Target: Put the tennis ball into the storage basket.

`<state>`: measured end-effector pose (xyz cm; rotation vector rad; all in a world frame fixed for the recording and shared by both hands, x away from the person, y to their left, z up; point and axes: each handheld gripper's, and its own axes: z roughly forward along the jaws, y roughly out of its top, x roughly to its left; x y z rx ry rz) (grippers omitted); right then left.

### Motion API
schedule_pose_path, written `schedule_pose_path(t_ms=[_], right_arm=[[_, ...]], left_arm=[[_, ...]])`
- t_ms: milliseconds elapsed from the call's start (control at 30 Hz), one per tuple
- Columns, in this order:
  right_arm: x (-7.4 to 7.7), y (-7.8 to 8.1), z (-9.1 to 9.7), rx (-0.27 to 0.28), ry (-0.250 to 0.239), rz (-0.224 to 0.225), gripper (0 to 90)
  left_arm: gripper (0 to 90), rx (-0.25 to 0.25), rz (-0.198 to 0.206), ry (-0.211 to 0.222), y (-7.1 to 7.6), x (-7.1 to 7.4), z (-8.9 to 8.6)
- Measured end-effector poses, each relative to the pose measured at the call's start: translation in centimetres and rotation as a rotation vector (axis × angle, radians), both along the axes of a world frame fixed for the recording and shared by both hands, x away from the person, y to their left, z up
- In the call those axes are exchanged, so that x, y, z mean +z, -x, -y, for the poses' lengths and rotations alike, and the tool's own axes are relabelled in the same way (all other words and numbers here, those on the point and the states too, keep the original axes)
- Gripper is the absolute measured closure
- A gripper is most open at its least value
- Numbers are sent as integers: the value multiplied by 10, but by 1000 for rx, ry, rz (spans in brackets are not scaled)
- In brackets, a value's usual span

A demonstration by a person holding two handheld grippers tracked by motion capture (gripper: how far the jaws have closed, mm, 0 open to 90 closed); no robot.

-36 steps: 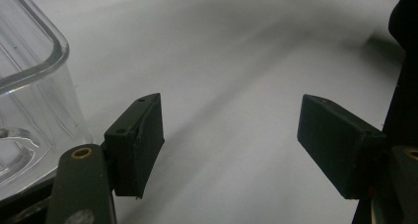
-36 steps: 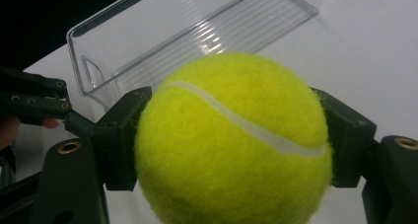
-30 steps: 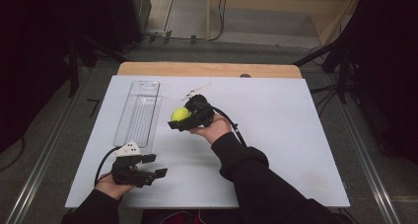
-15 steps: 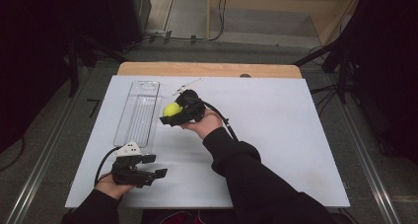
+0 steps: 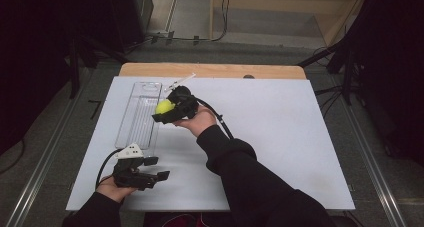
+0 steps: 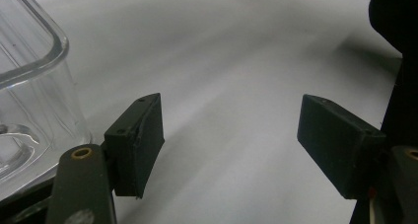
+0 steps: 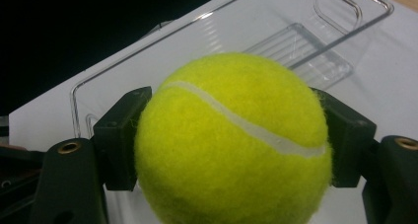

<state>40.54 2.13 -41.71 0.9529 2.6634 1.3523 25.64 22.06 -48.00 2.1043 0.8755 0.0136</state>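
Risks dropping the fuzzy yellow tennis ball point(image 7: 231, 140), pinched by the right gripper point(image 5: 167, 109) above the clear plastic tray point(image 5: 131, 132); left gripper point(image 6: 231, 145) spread, idle.

So I count one ball point(image 5: 163, 107), one clear tray point(image 5: 138, 118), two grippers (left point(image 5: 152, 170) and right point(image 5: 166, 112)), one white board point(image 5: 280, 137) on one table point(image 5: 210, 70).

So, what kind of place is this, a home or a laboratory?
Probably a lab or recording studio, not a home. The white table stands between dark curtains, with cables on the floor and metal rails beside it. A person works with handheld grippers.
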Motion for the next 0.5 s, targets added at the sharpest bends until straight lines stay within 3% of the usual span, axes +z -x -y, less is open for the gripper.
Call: schedule_pose_path(t_ms=[500], right_arm=[[3, -13, -36, 24, -19, -26, 238]], left_arm=[[262, 1, 4, 2, 0, 0, -1]])
